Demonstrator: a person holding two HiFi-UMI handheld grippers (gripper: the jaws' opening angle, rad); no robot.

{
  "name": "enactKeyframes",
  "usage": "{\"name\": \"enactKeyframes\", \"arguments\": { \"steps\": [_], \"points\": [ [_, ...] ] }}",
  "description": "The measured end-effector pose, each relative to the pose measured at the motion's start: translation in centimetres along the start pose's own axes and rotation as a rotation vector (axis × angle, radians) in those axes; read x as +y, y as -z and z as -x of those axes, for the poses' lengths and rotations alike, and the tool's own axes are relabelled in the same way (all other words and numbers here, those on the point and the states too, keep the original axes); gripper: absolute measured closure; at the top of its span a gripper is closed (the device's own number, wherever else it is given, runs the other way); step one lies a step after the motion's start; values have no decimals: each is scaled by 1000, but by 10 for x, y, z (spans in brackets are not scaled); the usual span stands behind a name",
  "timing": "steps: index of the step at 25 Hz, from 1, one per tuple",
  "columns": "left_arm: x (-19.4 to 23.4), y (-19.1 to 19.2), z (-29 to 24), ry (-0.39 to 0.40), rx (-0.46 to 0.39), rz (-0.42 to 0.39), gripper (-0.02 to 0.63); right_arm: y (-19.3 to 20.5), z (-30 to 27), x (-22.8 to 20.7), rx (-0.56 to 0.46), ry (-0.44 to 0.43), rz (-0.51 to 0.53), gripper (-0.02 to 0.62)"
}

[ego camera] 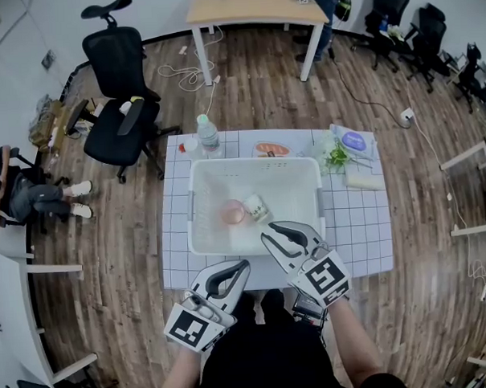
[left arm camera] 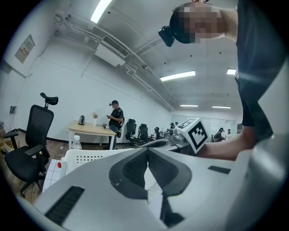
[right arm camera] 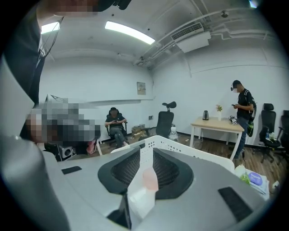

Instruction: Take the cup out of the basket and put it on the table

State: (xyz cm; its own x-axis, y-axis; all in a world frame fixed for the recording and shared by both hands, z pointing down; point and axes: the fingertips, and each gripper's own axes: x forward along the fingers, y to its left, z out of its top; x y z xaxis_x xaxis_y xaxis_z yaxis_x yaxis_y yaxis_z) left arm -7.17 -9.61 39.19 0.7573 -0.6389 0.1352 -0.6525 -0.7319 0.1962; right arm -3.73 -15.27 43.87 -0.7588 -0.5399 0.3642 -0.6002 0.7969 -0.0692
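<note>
A white plastic basket stands on the grid-patterned table. Inside it lie a translucent pink cup and, just to its right, a small pale printed cup on its side. My right gripper reaches over the basket's near rim, just short of the two cups, open, with a narrow gap and nothing between the jaws. In the right gripper view the pink cup shows through that gap. My left gripper hangs at the basket's near edge, shut and empty, with its tips together.
Behind the basket stand a water bottle, an orange food pack, leafy greens, a blue-labelled bag and a white block. A black office chair, a wooden desk and a seated person surround the table.
</note>
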Motion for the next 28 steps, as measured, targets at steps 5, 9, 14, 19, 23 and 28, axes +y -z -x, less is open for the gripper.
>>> {"name": "enactKeyframes", "arguments": {
  "steps": [5, 9, 14, 19, 23, 28],
  "points": [
    [13, 0, -4, -7, 4, -7, 597, 4, -23, -17, 29, -9, -2, 502],
    [21, 1, -9, -7, 8, 2, 597, 12, -42, -32, 65, -2, -6, 487],
    [29, -2, -15, -3, 4, 3, 597, 26, -68, -49, 126, -17, -9, 468],
    [36, -3, -22, -1, 7, 4, 597, 42, -88, -64, 169, -19, -21, 462],
    [39, -6, -28, 8, 1, 1, 597, 57, -100, -74, 204, -24, -46, 451],
    [41, -6, -33, 15, 12, 38, 597, 77, -114, -85, 260, -38, -50, 448]
  ]
}}
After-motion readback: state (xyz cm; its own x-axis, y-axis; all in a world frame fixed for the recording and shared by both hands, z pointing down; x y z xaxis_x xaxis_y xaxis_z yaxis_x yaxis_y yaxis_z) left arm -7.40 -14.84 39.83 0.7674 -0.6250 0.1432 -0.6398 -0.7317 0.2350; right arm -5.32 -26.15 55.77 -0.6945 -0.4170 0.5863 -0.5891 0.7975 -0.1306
